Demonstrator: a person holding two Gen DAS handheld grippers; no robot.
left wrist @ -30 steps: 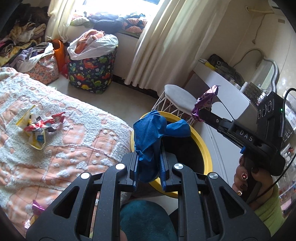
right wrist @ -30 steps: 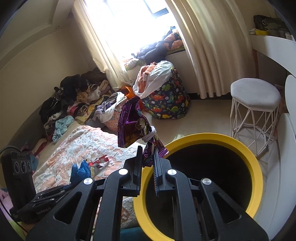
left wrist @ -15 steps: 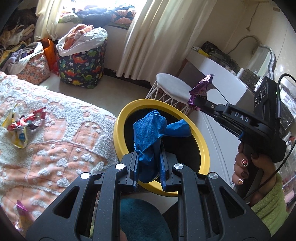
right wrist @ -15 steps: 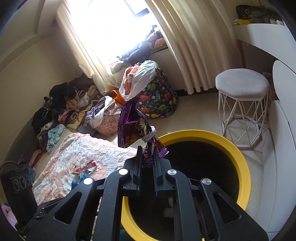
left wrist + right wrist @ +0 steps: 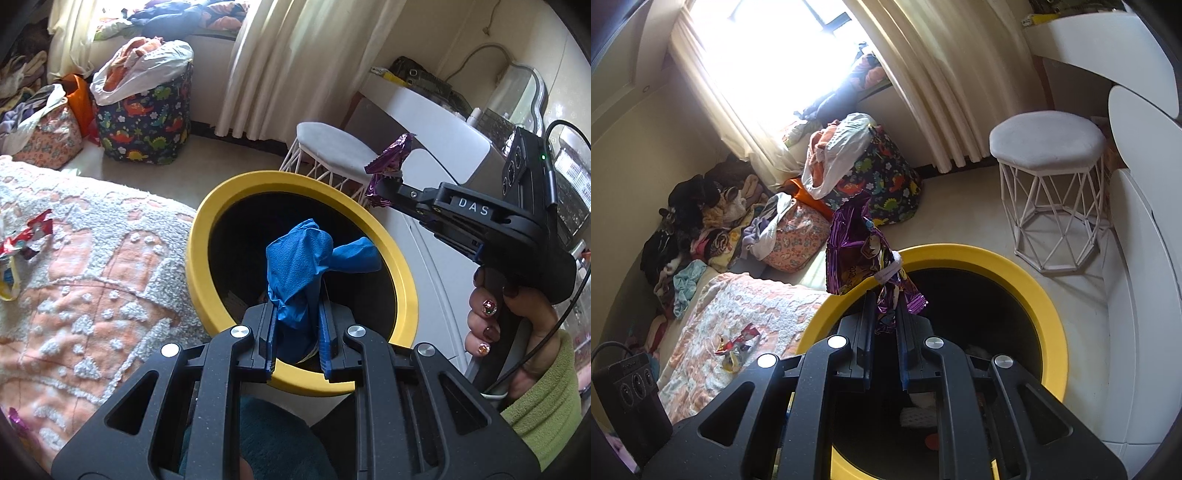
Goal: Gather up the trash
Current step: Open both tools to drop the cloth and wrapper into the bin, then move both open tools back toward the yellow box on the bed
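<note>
My left gripper (image 5: 297, 314) is shut on a crumpled blue glove (image 5: 303, 258) and holds it over the mouth of the yellow-rimmed black bin (image 5: 207, 221). My right gripper (image 5: 885, 310) is shut on a purple foil snack wrapper (image 5: 855, 247) above the bin's rim (image 5: 1045, 295); it also shows in the left wrist view (image 5: 384, 186), at the bin's far right side, with the wrapper (image 5: 391, 158) sticking up. More wrappers (image 5: 22, 243) lie on the pink bedspread (image 5: 92, 280), also seen in the right wrist view (image 5: 737, 343).
A white wire stool (image 5: 1049, 147) stands behind the bin beside a white desk (image 5: 424, 110). A dinosaur-print laundry bag (image 5: 144, 122) and piled clothes (image 5: 694, 225) sit under the curtained window. Some trash lies inside the bin (image 5: 919, 413).
Both grippers have moved in over the bin with their loads; the bin now fills more of each view. The grips have not changed.
</note>
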